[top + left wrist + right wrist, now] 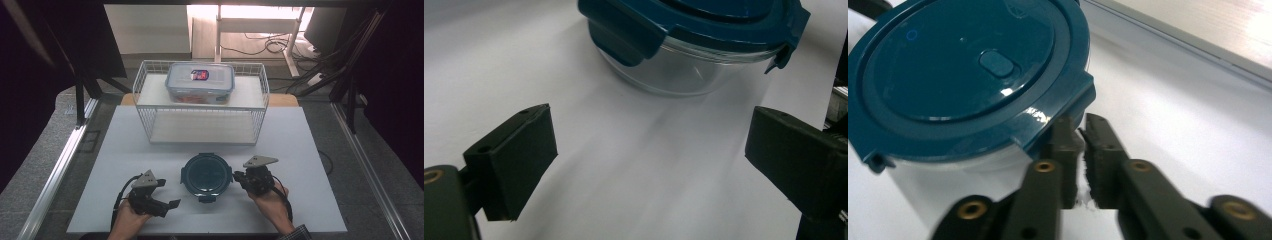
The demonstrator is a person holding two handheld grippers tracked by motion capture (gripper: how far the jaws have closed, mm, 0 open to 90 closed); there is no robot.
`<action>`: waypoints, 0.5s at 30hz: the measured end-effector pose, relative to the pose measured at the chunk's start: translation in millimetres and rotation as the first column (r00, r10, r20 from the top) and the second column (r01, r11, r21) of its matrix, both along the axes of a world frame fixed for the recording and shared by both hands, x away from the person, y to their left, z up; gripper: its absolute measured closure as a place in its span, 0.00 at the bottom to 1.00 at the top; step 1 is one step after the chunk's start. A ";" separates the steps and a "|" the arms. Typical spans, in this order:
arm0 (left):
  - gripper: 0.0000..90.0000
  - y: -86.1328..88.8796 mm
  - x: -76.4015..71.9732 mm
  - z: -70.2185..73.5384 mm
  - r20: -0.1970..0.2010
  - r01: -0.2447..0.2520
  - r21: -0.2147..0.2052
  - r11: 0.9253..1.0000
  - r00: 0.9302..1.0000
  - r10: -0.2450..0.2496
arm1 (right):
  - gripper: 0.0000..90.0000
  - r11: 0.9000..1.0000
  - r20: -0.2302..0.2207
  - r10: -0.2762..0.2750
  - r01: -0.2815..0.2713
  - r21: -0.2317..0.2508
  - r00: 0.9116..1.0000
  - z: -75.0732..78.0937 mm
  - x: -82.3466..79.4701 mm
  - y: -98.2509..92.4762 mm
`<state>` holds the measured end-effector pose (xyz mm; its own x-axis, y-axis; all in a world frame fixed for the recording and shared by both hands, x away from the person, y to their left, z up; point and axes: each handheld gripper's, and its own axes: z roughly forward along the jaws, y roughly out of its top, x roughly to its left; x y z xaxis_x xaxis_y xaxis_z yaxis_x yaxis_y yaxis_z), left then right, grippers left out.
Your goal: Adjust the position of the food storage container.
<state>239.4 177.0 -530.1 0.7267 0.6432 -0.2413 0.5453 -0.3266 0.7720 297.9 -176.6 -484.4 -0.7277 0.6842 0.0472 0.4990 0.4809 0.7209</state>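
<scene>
Teal-lidded round glass container [206, 174] is sitting on the white tabletop [310, 165] between both grippers. Right gripper [1077, 142], jaws nearly shut with only a sliver between them, is nosing under a lid latch [1058, 117], likely to unclip it. Left gripper [649, 145] is waiting wide open, holding nothing.

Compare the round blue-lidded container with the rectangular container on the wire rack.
The round container has a dark teal lid; the rectangular container has a pale, see-through lid bearing a small label. The round one sits on the white table between the two grippers; the rectangular one rests higher, on top of the wire rack. The round one looks empty; the rectangular one shows something reddish inside. Both have clear bodies and lids on.
</scene>
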 end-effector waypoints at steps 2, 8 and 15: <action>0.07 2.7 0.5 0.4 -0.003 -0.006 -0.003 1.000 1.000 0.006 | 0.82 1.000 0.021 0.005 -0.005 -0.001 1.000 0.7 -3.5 -3.4; 0.08 7.4 1.4 1.8 -0.020 -0.010 -0.001 1.000 1.000 0.010 | 0.56 0.999 0.049 0.021 -0.023 0.039 0.999 5.3 -11.6 -15.7; 0.07 8.5 1.4 0.8 -0.019 -0.018 -0.009 1.000 1.000 0.018 | 0.24 0.996 0.051 0.036 -0.040 0.083 0.998 2.2 -18.6 -22.6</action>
<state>240.9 185.5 -529.3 0.7102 0.6537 -0.2612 0.5658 -0.3093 0.7643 279.3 -199.2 -482.3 -0.7563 0.6508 0.0670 0.4443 0.4357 0.7828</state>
